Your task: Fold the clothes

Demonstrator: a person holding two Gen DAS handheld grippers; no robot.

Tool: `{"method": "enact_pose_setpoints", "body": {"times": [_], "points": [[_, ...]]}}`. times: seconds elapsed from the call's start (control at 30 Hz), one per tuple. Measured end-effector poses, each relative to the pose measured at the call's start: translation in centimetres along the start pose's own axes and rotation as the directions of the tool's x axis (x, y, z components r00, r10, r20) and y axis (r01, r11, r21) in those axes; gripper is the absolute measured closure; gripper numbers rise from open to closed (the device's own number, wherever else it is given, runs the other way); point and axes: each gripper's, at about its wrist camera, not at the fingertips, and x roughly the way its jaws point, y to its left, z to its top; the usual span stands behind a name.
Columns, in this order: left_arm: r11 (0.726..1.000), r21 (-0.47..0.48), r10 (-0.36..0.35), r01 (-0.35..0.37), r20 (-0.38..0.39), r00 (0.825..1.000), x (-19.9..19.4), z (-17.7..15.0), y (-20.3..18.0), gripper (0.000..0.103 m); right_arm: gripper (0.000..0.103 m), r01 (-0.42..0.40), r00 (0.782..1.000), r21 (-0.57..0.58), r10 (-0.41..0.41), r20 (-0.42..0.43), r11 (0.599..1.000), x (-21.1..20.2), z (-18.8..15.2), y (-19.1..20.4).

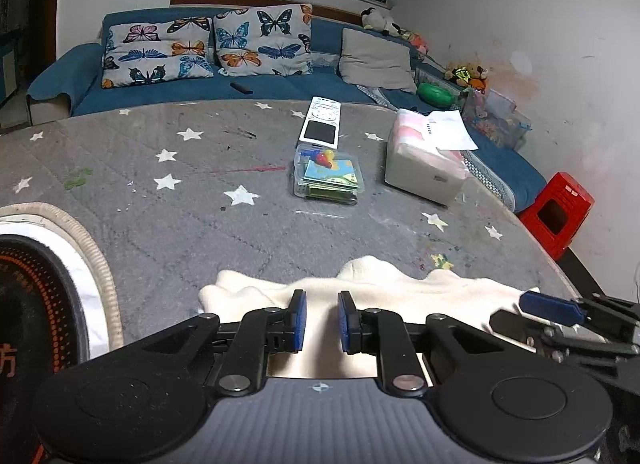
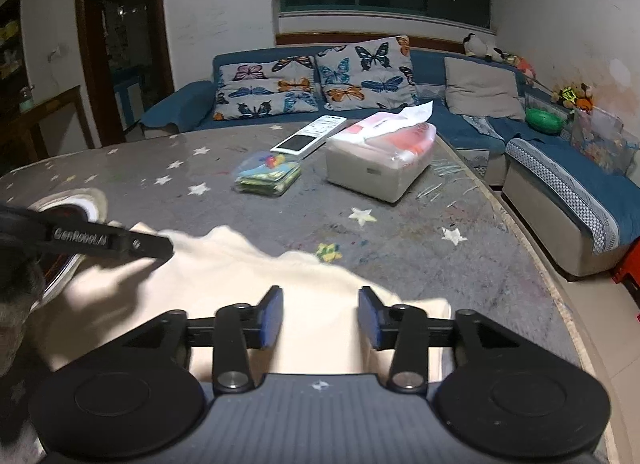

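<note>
Left gripper over cream garment, grey star-print table, blue sofa behind

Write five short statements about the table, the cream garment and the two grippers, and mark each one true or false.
1. The cream garment lies on the near part of the grey star-patterned table cover. True.
2. The right gripper has its jaws closed tight. False: its jaws stand apart, above the garment.
3. The white remote lies beyond the clear plastic box of colourful items. True.
4. The tissue pack sits on the sofa. False: it stands on the table, beside the remote.
5. The left gripper has a gap between its blue pads, with cream cloth showing through it. True.
</note>
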Motion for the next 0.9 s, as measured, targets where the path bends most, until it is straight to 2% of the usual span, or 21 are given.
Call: {"method": "enact_pose_setpoints", "body": {"times": [0.1,0.3,0.53,0.6,0.77,0.9], "points": [[1.000,0.024,0.006,-0.006,0.013,1.000,-1.2,-0.5,-0.4,0.071,0.057,-0.010,1.000,-0.006,0.010,-0.001,1.000,-1.4,-0.8,0.5],[0.999,0.044,0.004,-0.005,0.022,1.000,-3.5,-2.3,-0.4,0.070,0.055,-0.027,1.000,0.012,0.027,0.002,1.000,-4.3,-3.1,0.8],[0.998,0.066,0.017,-0.019,0.032,0.999,-5.6,-4.6,0.1,0.070,0.055,0.000,1.000,0.033,0.001,-0.017,0.999,-6.4,-5.8,0.3],[0.998,0.064,0.022,-0.023,0.028,0.999,-5.7,-5.0,0.3,0.071,0.055,0.016,1.000,0.042,-0.015,-0.028,0.999,-6.5,-6.2,-0.1],[0.998,0.058,0.022,-0.024,0.035,0.999,-6.6,-5.5,0.6,0.070,0.054,0.019,1.000,0.031,-0.019,0.010,0.999,-7.6,-5.6,0.4],[0.997,0.072,0.032,-0.036,0.051,0.998,-7.6,-6.1,0.3,0.058,0.045,-0.012,1.000,0.005,0.011,0.023,1.000,-7.3,-5.3,1.9]]}}
